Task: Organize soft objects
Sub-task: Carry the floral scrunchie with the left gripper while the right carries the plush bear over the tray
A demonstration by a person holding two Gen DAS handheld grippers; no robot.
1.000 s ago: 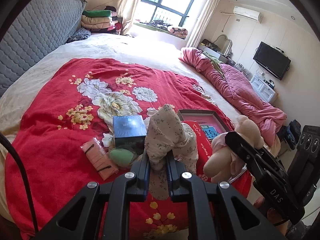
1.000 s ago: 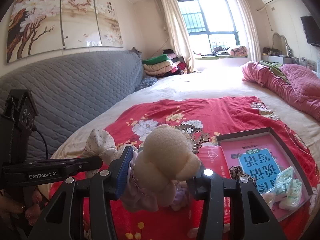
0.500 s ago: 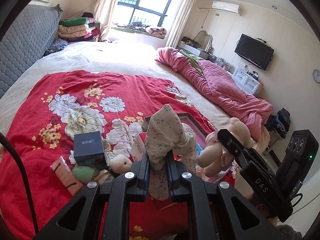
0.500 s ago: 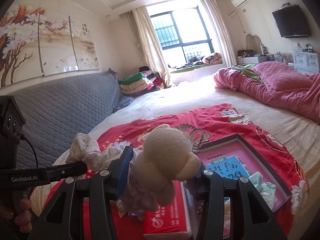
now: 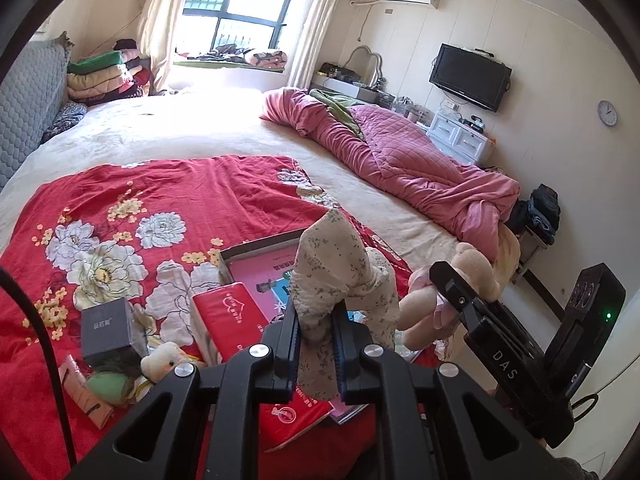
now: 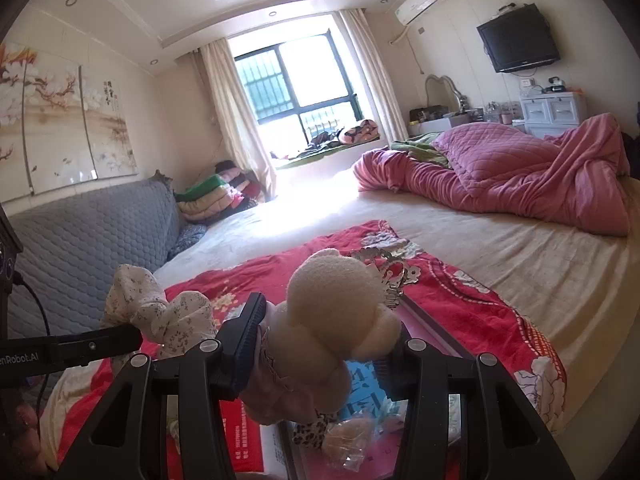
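My left gripper (image 5: 316,332) is shut on a floral cloth toy (image 5: 336,268) and holds it above the red flowered blanket (image 5: 168,200). The toy also shows in the right wrist view (image 6: 160,312). My right gripper (image 6: 324,356) is shut on a cream plush doll in pink clothes (image 6: 332,312); the doll shows at the right in the left wrist view (image 5: 448,292). Both toys hang over a shallow box with a pink book (image 5: 264,264), which also shows in the right wrist view (image 6: 436,328). A small cream plush (image 5: 164,360) and a green soft thing (image 5: 106,386) lie at the lower left.
A red tissue pack (image 5: 228,316), a dark square box (image 5: 108,332) and a pink packet (image 5: 80,392) lie on the blanket. A crumpled pink quilt (image 5: 400,160) lies at the right. A grey headboard (image 6: 80,240) and folded bedding (image 5: 104,76) stand at the left. Wrapped packets (image 6: 352,440) lie in the box.
Both grippers have swung right and risen, still holding their toys. The box and tissue pack have come under the left gripper; the dark box and green thing have shifted to the lower left.
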